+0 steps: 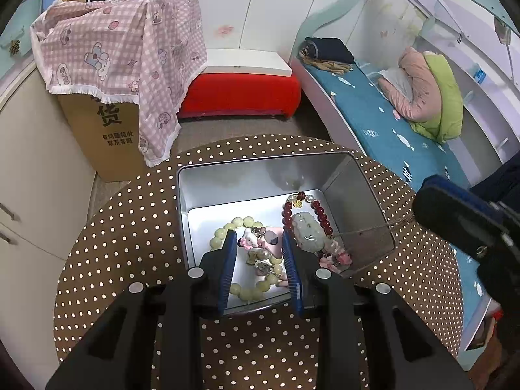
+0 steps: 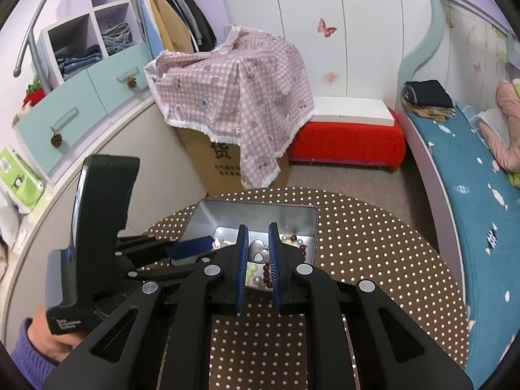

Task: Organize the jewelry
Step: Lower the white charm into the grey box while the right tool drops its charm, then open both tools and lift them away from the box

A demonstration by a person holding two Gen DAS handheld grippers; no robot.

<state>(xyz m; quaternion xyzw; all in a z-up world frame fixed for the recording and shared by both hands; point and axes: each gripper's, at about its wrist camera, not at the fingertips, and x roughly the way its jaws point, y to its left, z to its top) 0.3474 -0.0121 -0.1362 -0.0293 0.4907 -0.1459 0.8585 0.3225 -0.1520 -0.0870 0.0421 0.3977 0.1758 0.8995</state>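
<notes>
An open metal tin point(image 1: 357, 188) stands on the dotted round table point(image 1: 130, 227). Inside lie a pale green bead bracelet point(image 1: 217, 237), a pink pig charm point(image 1: 260, 243) and a dark red bead bracelet point(image 1: 287, 211) with a pale jade pendant point(image 1: 307, 230). My left gripper point(image 1: 260, 237) reaches down into the tin, its blue pads close against both sides of the pig charm. My right gripper point(image 2: 258, 227) hovers above the tin, nearly shut, pinching a thin brown cord point(image 1: 373, 227). The cord runs taut down to the pendant. The pendant point(image 2: 258, 250) shows between its fingers.
A cardboard box point(image 1: 107, 136) under a pink checked cloth stands behind the table, with a red stool point(image 1: 240, 94) beside it. A bed with a blue sheet point(image 1: 390, 123) runs along the right. A hand in a purple sleeve point(image 2: 39, 338) holds the left gripper's handle.
</notes>
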